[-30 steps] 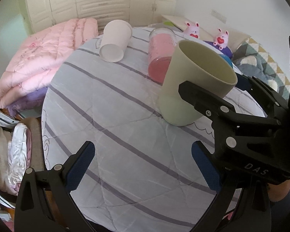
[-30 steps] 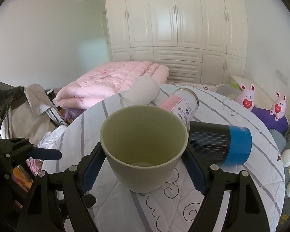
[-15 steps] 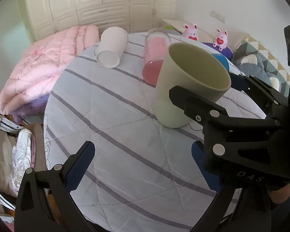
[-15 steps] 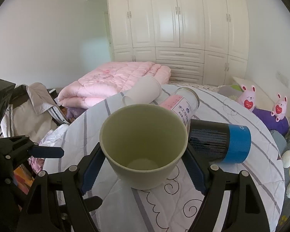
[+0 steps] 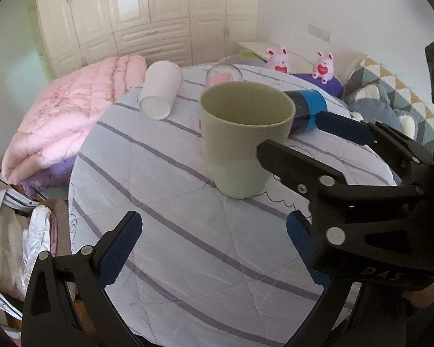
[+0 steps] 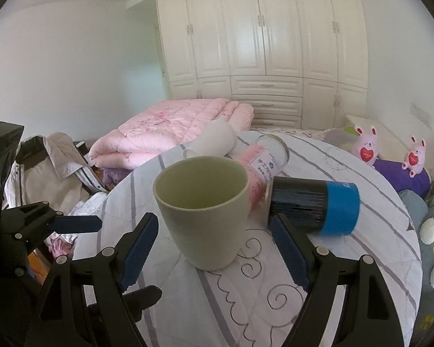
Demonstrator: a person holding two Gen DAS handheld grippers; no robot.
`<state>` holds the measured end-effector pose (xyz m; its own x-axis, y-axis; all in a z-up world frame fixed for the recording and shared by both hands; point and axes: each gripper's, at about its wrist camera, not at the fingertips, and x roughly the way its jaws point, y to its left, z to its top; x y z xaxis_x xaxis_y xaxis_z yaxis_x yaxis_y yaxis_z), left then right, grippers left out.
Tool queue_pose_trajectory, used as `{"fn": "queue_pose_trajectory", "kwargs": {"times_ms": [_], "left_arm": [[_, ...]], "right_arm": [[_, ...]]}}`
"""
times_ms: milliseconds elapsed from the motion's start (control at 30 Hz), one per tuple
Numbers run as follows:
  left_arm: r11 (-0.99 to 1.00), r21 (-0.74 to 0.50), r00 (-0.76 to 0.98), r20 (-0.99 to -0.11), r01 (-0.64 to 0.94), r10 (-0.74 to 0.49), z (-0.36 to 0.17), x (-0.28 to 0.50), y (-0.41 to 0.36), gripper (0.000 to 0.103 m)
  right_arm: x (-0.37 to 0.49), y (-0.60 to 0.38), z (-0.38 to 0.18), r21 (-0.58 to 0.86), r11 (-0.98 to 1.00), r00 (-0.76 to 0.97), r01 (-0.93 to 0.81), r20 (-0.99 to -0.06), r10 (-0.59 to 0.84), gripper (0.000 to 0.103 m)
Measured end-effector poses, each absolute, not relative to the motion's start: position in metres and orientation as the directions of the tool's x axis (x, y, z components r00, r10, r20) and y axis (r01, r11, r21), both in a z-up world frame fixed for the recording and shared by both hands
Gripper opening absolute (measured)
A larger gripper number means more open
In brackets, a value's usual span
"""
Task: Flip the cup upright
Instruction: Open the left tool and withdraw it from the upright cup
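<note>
A pale green cup (image 5: 240, 141) stands upright, mouth up, on the round striped table (image 5: 173, 217); it also shows in the right wrist view (image 6: 205, 211). My right gripper (image 6: 217, 248) is open, its blue pads a little apart from the cup's sides, just behind it; it appears in the left wrist view (image 5: 312, 144) to the cup's right. My left gripper (image 5: 214, 248) is open and empty, low over the table's near edge, well short of the cup.
A white cup (image 5: 160, 92), a clear jar with pink contents (image 6: 263, 167) and a black and blue can (image 6: 315, 208) lie on their sides behind the green cup. A pink quilt (image 5: 72, 115) and clothes (image 5: 11, 231) lie left of the table; plush toys (image 6: 367, 147) at right.
The right gripper's jaws have opened off the green cup and drawn back; the cup now stands level on the table. The left gripper has stayed open and shifted slightly back.
</note>
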<state>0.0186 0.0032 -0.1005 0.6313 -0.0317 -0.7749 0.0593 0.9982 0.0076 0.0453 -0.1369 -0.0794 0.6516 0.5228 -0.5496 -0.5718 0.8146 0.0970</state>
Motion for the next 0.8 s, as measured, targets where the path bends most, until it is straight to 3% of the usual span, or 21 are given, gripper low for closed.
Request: {"fn": "queue_pose_trajectory", "kwargs": {"times_ms": [167, 300, 800], "left_arm": [[0.998, 0.028, 0.659, -0.752, 0.056, -0.016, -0.095, 0.01, -0.004, 0.101], [0.992, 0.12, 0.717, -0.694, 0.026, 0.065, -0.087, 0.0, -0.015, 0.101], [0.998, 0.061, 0.78, -0.622, -0.032, 0.063, -0.071, -0.019, -0.019, 0.101]], "right_arm": [[0.039, -0.15, -0.074, 0.094, 0.83, 0.675, -0.549, -0.535, 0.507, 0.082], [0.032, -0.166, -0.069, 0.079, 0.852, 0.707, -0.517, -0.522, 0.477, 0.082], [0.0, -0.209, -0.058, 0.108, 0.909, 0.78, -0.402, -0.48, 0.402, 0.084]]}}
